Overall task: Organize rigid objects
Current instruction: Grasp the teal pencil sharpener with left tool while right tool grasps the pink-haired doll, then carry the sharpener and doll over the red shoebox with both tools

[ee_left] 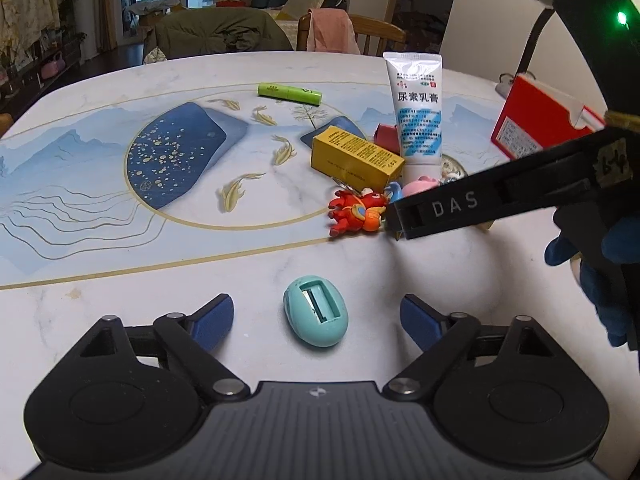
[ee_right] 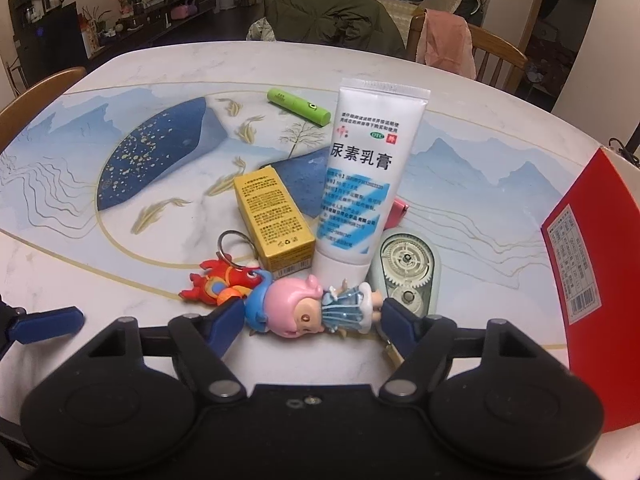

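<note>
A teal egg-shaped sharpener (ee_left: 316, 310) lies on the marble table, and my left gripper (ee_left: 316, 320) stands open around it with both blue pads clear of it. My right gripper (ee_right: 312, 316) is open around a pink-haired doll (ee_right: 308, 308) lying on its side, its pads close against the doll's head and feet. In the left wrist view the right gripper's black finger (ee_left: 436, 210) reaches in beside a red dragon keychain (ee_left: 356, 212). Behind the doll a white cream tube (ee_right: 360, 180) stands on its cap next to a yellow box (ee_right: 276, 220).
A green tube (ee_left: 290, 94) lies further back on the blue-patterned mat (ee_left: 172, 152). A correction tape dispenser (ee_right: 408, 272) sits right of the doll and a small red item (ee_right: 398, 212) behind it. A tall red box (ee_right: 588, 280) stands at the right. Chairs line the table's far edge.
</note>
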A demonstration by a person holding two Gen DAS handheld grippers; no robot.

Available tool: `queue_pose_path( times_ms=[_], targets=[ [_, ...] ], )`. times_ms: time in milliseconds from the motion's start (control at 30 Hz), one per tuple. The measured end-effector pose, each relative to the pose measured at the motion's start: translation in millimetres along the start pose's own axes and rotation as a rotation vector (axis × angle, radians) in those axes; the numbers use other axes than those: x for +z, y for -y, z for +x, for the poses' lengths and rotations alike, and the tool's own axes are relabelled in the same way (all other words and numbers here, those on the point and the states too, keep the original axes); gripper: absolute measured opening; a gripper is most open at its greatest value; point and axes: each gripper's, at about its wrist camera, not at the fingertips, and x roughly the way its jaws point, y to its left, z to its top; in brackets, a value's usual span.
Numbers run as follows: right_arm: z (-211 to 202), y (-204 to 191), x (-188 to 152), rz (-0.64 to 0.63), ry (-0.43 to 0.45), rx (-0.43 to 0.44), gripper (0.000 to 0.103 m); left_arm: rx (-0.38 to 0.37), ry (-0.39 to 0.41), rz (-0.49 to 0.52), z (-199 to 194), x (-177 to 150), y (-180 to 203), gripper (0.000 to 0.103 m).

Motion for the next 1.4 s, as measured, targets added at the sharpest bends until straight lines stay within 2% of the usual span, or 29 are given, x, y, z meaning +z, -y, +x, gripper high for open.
queue_pose_path(
  times_ms=[67,167,267,300,400,533,967,1133,1400],
  targets=[
    [0.0,-0.4,-0.2,-0.003,0.002,-0.001,0.074,0.001,0.005,0.000,-0.6,-0.1,0.6,0.084],
    [-0.4,-0.8,-0.5,-0.004,0.002,-0.002,0.074,0.018,0.011,0.003,-1.8,0.1,1.3,0.069],
    [-1.0,-0.7,-0.3,-0.002,0.000,0.000,0.073,0.005,0.015,0.004,-3.5,-0.5,2.4,0.059],
    [-1.7,-0.5,-0.5,-0.002,0.001,-0.002,0.072,0.000,0.016,0.007,-4.0,-0.7,3.0,0.053],
    [-4.9,0.2,0.3,0.004,0.010,0.004,0.066,-0.015,0.018,-0.001,-5.4,-1.3,3.6,0.043],
    [-7.3,0.2,-0.8,-0.011,0.002,0.011,0.066,-0.017,0.014,-0.012,-7.1,-1.4,3.4,0.032],
    [-33.7,11.5,-12.5,0.044,0.024,0.053,0.065,-0.065,0.005,-0.074,-18.3,-1.6,3.0,0.032],
    [-54.2,25.5,-17.4,0.106,0.044,0.077,0.066,-0.113,-0.004,-0.111,-29.8,7.6,4.3,0.032],
    [-100.3,52.8,-20.3,0.192,0.110,0.123,0.066,-0.142,0.022,-0.114,-57.2,27.7,22.6,0.032]
  ],
)
